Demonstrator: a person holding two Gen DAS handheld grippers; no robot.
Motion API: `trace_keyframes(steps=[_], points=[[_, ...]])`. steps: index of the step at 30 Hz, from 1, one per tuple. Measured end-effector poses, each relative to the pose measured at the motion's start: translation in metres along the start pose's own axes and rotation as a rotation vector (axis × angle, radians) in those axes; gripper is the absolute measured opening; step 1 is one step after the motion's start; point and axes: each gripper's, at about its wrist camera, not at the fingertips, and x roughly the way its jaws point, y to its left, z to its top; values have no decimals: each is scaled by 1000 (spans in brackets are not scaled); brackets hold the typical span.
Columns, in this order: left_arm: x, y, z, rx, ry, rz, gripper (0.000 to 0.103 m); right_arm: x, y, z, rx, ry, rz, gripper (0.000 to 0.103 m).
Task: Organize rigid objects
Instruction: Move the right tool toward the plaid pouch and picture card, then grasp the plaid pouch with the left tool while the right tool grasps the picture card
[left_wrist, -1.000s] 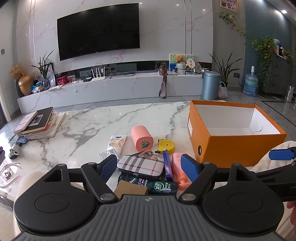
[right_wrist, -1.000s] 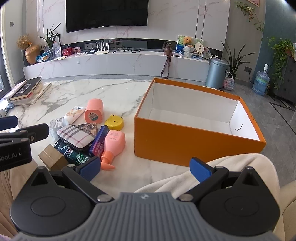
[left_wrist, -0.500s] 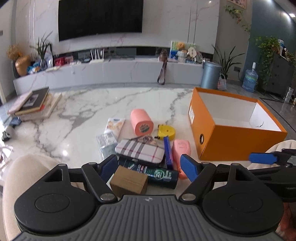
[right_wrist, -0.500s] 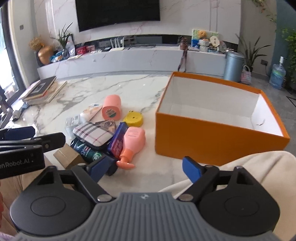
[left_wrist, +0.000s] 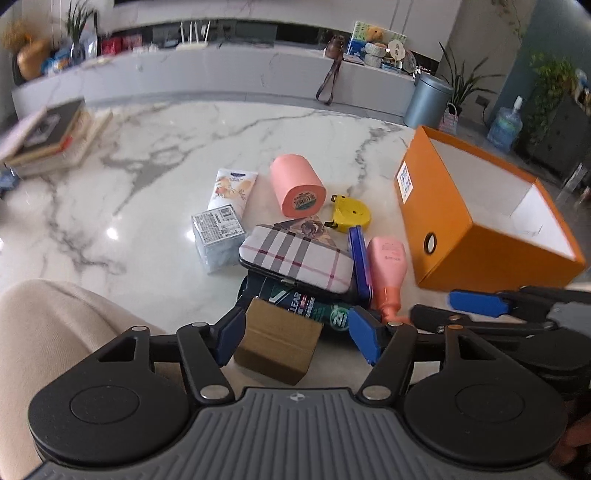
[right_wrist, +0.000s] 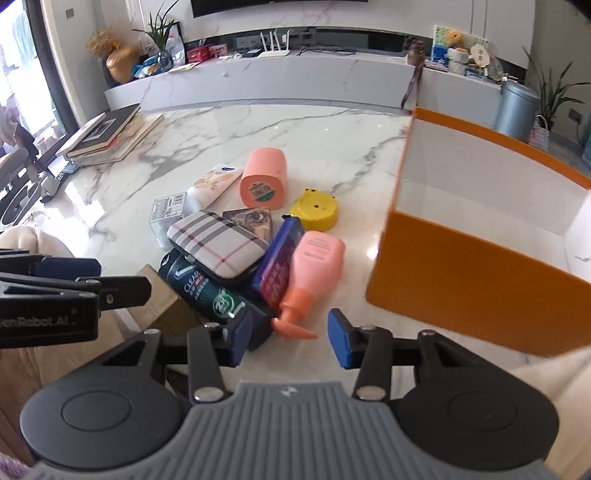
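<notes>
A pile of items lies on the marble table (left_wrist: 155, 155) left of an open orange box (left_wrist: 461, 251) (right_wrist: 461, 269). My left gripper (left_wrist: 297, 338) is closing around a small brown cardboard box (left_wrist: 277, 341); its left pad is at the box, its right pad is still apart. My right gripper (right_wrist: 290, 338) is closing too, with the orange pump nozzle of a pink bottle (right_wrist: 317, 258) between its pads, untouched. A plaid case (left_wrist: 295, 258) rests on a dark green shampoo bottle (left_wrist: 310, 306), and a blue packet (right_wrist: 280, 258) stands beside it.
Further back lie a pink roll (left_wrist: 295, 184), a yellow tape measure (left_wrist: 351, 212), a white tube (left_wrist: 231, 188) and a clear packet (left_wrist: 218, 236). Stacked books (left_wrist: 48, 140) sit at the far left. Cream cloth covers the near edge on both sides.
Both grippers dropped forward toward the pile and their jaws narrowed. The brown box now sits between the left jaws and the pump nozzle between the right jaws.
</notes>
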Motion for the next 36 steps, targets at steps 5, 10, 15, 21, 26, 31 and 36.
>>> trace_keyframes(steps=[5, 10, 15, 21, 26, 31, 36], points=[[14, 12, 20, -43, 32, -25, 71, 20, 8, 23, -45, 21, 33, 47], [36, 23, 39, -115, 86, -65, 71, 42, 21, 43, -109, 38, 35, 39], [68, 35, 52, -197, 146, -44, 74, 63, 23, 62, -161, 50, -3, 34], [96, 40, 56, -232, 207, -64, 76, 84, 23, 69, -195, 87, -17, 26], [103, 41, 56, -247, 202, -74, 66, 94, 24, 66, -217, 97, -23, 22], [89, 42, 63, -265, 129, -75, 49, 95, 25, 62, -218, 78, -31, 20], [83, 38, 71, -322, 78, -108, 49, 95, 23, 62, -207, 71, -34, 18]])
